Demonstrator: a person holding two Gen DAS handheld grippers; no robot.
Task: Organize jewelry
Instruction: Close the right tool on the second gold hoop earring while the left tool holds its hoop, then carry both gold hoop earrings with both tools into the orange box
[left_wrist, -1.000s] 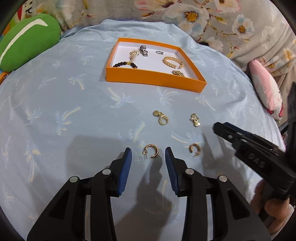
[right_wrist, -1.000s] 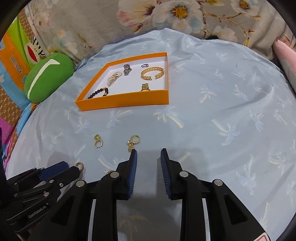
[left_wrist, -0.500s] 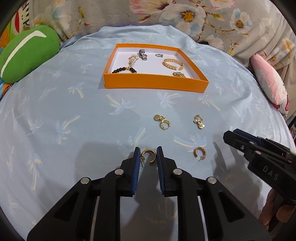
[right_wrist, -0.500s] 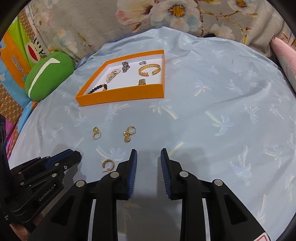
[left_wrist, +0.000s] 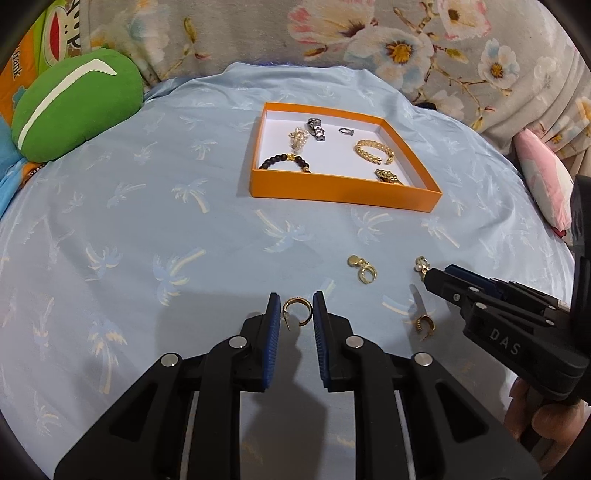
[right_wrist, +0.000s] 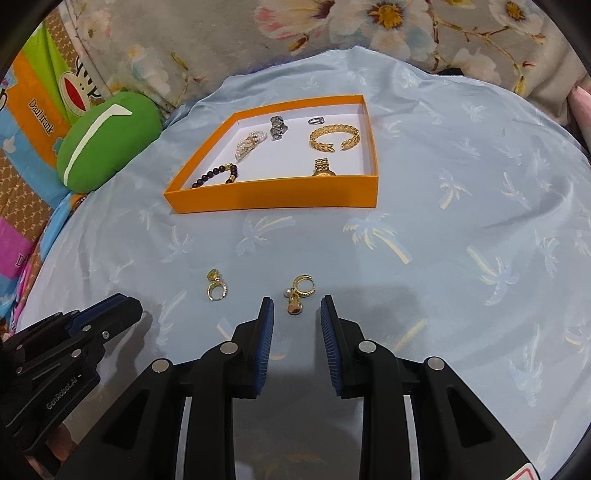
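left wrist: gripper (left_wrist: 296, 308) clamps hoop earring (left_wrist: 297, 312)

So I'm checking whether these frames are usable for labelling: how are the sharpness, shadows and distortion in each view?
Left wrist view: sharp; the gold hoop earring between the left gripper's pads reads clearly; soft shadows under the grippers; fisheye bends the orange tray, dark corners. Right wrist view: equally sharp, the pearl drop earring crisp ahead of the right gripper; no glare.
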